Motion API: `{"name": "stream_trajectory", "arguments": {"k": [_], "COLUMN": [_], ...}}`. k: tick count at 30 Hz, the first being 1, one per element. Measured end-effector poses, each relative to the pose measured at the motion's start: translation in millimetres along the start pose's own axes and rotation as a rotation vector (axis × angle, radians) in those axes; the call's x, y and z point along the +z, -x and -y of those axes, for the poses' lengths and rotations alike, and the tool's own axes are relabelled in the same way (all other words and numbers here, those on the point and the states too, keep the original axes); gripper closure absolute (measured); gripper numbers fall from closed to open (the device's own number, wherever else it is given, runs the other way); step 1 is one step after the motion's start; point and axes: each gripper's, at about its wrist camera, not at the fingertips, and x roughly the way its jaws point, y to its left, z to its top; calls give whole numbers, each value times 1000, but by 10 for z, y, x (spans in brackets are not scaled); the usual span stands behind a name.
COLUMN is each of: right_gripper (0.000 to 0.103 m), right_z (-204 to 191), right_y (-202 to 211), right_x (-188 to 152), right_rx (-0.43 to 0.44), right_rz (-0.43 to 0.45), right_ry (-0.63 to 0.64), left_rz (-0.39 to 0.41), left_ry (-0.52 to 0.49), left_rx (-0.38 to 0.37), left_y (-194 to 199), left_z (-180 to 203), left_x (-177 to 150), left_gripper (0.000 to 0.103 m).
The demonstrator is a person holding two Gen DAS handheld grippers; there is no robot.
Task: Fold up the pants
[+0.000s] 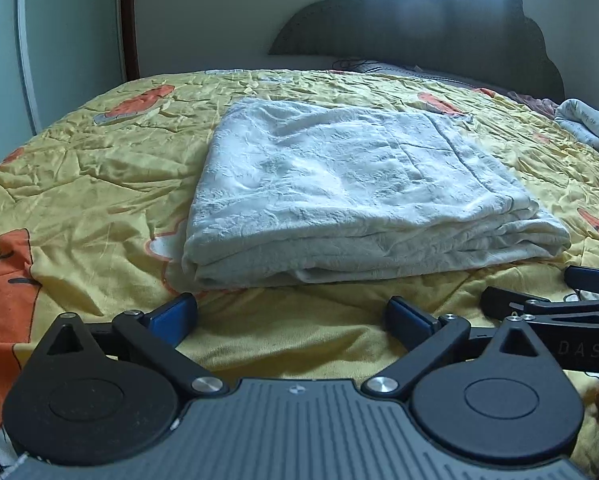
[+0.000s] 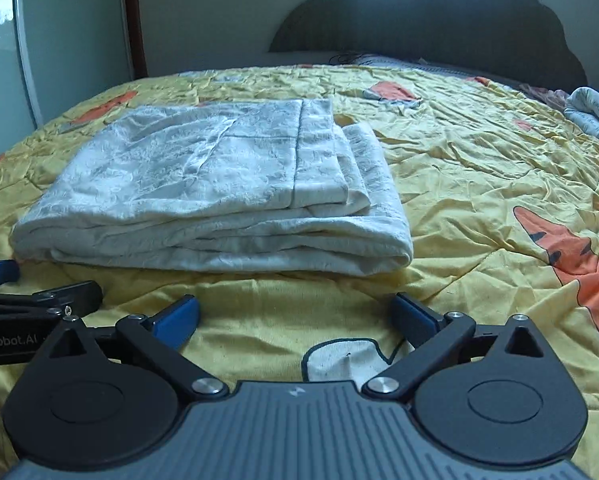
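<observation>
- Left claw (image 1: 291, 320): nearest the lens in the left wrist view, jaws spread wide, nothing between the blue pads, only bedspread below.
- Right claw (image 2: 295, 320): same in the right wrist view, jaws wide apart, empty.
- Both claws sit side by side, close to each other, just short of the near edge of the pants; neither touches the cloth.
- Pants (image 1: 339, 188): pale whitish fabric, folded into a flat stack of several layers, lying on the bed ahead of the claws; layered fold edges face the cameras.
- Bedspread (image 1: 99, 168): yellow, wrinkled, with orange printed figures.
- Headboard (image 1: 419, 24): dark, scalloped outline, at the far end of the bed.
- Light bundle of cloth (image 2: 593, 114) at the far right edge of the bed, well apart from the pants.
</observation>
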Motion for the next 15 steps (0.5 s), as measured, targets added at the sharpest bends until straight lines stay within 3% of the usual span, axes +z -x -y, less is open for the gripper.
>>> {"name": "stream_trajectory", "arguments": {"k": [15], "right_gripper": [0], "right_z": [41], "right_y": [-19], "right_x": [20], "right_rx": [13], "right_rz": [6], "right_ry": [1], "left_rz": [-1], "left_ry": [-15], "left_rx": [2], "left_y": [-2], "left_z": [4], "left_x": [-3], "left_gripper": [0]}}
